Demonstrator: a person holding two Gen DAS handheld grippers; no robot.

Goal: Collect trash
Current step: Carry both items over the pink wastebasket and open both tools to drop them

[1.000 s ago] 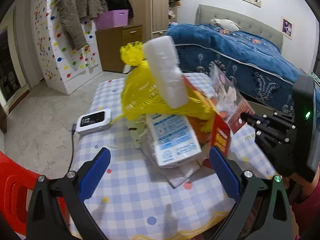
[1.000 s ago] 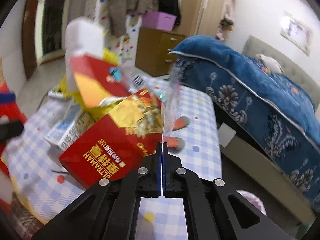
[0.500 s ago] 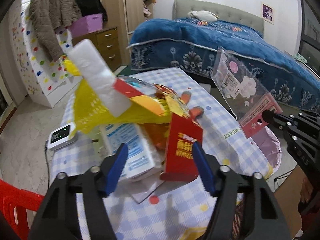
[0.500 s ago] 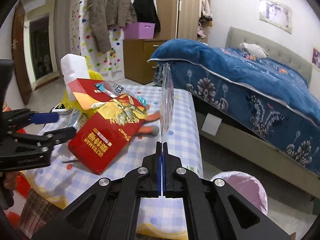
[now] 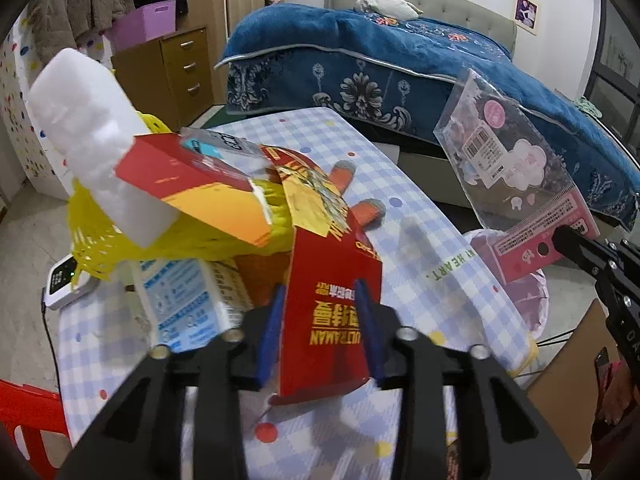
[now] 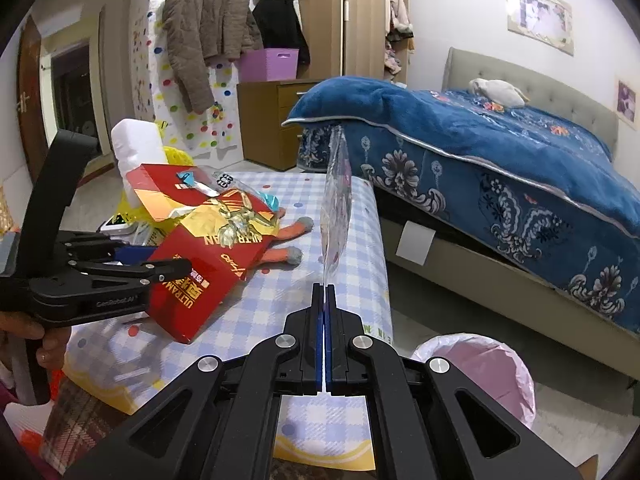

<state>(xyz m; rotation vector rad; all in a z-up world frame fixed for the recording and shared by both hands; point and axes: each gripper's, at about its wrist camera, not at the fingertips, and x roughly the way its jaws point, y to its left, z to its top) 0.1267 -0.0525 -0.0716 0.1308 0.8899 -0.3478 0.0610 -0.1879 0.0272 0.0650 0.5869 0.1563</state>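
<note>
Red carton standing tilted at the near side of the trash heap on the checked tabletop, straddled by the left tongs, blue pads just beside both its faces; full contact not clear. Half a second ago wider apart and short of the carton; now narrowed around it. Clear plastic packet aloft to the right, above the pink-lined bin, clamped by its lower edge in the right tongs, pressed fully together. White foam block and yellow net on the heap's far left.
</note>
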